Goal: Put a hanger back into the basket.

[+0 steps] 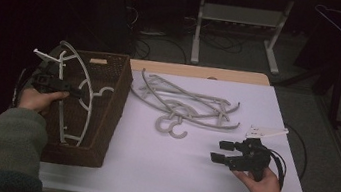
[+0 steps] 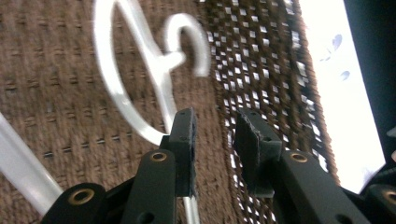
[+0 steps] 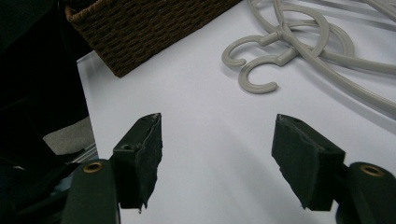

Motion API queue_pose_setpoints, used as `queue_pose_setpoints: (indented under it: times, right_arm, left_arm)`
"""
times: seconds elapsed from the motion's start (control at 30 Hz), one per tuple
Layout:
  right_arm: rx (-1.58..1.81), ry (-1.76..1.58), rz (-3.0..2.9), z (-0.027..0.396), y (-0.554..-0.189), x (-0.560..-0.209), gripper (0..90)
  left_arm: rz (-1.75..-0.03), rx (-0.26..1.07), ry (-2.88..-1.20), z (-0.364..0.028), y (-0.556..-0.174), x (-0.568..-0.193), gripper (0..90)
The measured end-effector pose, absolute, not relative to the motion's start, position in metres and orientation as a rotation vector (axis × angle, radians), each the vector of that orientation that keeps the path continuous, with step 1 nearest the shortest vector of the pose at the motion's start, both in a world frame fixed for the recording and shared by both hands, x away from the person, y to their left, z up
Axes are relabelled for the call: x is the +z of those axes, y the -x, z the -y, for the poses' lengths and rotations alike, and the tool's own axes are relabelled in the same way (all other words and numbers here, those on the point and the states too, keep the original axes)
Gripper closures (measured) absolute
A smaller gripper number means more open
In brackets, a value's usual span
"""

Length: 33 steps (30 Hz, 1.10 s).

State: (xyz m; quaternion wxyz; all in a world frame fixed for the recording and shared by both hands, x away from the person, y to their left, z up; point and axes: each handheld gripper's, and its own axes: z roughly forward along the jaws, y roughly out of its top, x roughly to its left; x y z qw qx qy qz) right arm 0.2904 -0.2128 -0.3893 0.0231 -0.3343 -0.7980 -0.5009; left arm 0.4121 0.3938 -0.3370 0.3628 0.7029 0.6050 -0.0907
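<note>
High view. The left tongs (image 1: 66, 87) are held over the basket (image 1: 117, 93), at the hanger (image 1: 77, 98) that lies inside it. The hanger is leaned across the basket, its hook end toward the wall beside the table (image 1: 158, 170), presumably because it is too long to lie flat. The pile (image 1: 182, 105) of further hangers lies on the table between the two tongs, well ahead of the right tongs (image 1: 219, 151). The right tongs are held low over bare table, apparently parked clear of the pile until the left hand (image 1: 39, 99) is free. Whether the left tongs pinch anything cannot be told from here.

Left gripper view. The detail missing above is supplied: the left tongs (image 2: 215, 135) are parted by a narrow gap, and woven basket floor (image 2: 56, 93) is seen through it. The hanger bar (image 2: 135, 116) passes outside the jaw on the left of the picture, so nothing is pinched; it is judged to be released in the basket. The hook (image 2: 187, 39) lies ahead of the tips.

Right gripper view. The right tongs (image 3: 217, 149) are seen spread wide with nothing between them. Two hooks (image 3: 254, 70) of the pile lie ahead of the tips, and a basket corner (image 3: 149, 32) farther off; this approach line to the pile is not given by the high view.
</note>
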Motion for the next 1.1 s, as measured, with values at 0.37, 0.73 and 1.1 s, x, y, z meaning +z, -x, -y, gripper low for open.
queue_pose_setpoints:
  times: [0.37,0.73,1.1]
  right_arm:
    - [-1.544,1.051,2.478,0.213,-0.291,-0.389,32.3]
    - [-1.535,1.066,2.496,0.214,-0.293,-0.388,32.3]
    - [-1.521,1.072,2.529,0.215,-0.299,-0.388,32.3]
  left_arm:
    - [-1.420,-0.214,-1.824,-0.385,-0.393,-0.321,66.8]
    - [-1.308,-0.215,-1.830,-0.367,-0.378,-0.309,65.5]
    - [-1.242,-0.226,-1.860,-0.350,-0.369,-0.306,63.6]
